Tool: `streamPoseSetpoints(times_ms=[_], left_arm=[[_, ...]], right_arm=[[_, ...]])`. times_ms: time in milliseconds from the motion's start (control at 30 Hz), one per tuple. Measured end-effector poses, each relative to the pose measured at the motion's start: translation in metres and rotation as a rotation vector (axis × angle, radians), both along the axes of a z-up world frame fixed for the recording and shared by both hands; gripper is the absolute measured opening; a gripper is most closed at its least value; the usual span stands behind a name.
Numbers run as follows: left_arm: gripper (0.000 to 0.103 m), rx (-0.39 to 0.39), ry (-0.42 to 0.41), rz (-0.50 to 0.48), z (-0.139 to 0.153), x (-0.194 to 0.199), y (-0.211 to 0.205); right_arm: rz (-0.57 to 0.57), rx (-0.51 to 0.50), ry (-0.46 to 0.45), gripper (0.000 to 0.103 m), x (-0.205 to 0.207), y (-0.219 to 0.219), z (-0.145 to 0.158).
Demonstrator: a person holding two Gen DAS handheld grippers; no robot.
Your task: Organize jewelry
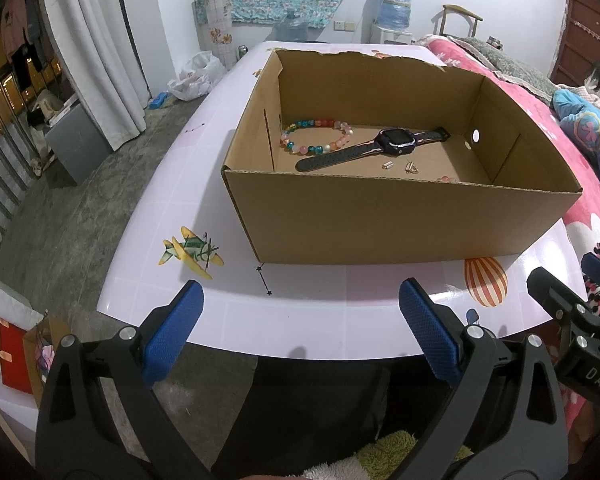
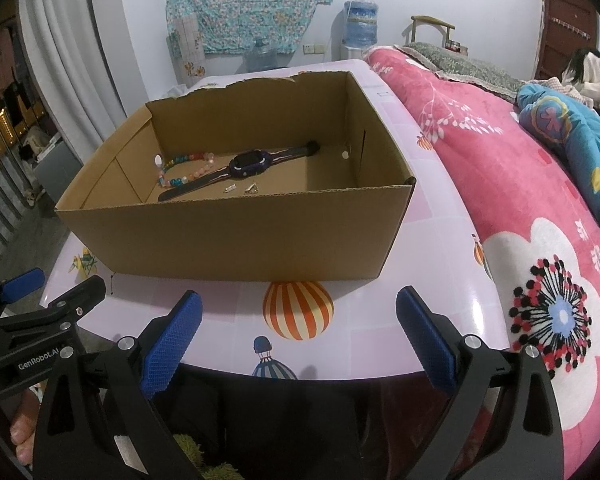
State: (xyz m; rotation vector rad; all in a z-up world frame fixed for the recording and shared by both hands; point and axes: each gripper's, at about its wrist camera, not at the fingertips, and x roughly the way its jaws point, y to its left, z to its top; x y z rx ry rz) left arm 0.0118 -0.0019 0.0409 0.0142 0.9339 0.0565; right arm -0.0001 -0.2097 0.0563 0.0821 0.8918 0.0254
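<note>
An open cardboard box [image 1: 400, 224] [image 2: 236, 240] stands on the pale patterned table [image 1: 204, 208] [image 2: 440, 240]. Inside lie a bead bracelet [image 1: 316, 136] [image 2: 188, 168], a dark watch [image 1: 374, 146] [image 2: 246, 168] and small metal earrings [image 1: 400, 166] [image 2: 242, 188]. More pink beads [image 1: 446, 179] peek over the box's near wall. My left gripper [image 1: 300, 312] hangs open at the table's near edge, empty. My right gripper [image 2: 298, 316] is open too, empty, beside the left one; each shows at the other view's edge.
A bed with a pink floral blanket [image 2: 520, 220] [image 1: 580, 184] runs along the table's right side. A person [image 2: 588, 76] sits at the far right. Concrete floor [image 1: 80, 216], a curtain [image 1: 96, 52] and a grey cabinet [image 1: 76, 144] lie to the left. A red gift bag [image 1: 16, 356] stands at lower left.
</note>
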Motion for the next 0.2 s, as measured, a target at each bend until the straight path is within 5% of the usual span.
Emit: streamPoseSetpoints(times_ms=[200], left_arm=[[0.095,-0.001,0.001,0.003,-0.001,-0.0005,0.0008]], right_arm=[[0.001,0.0,0.0,0.095,0.0002,-0.0004,-0.0008]])
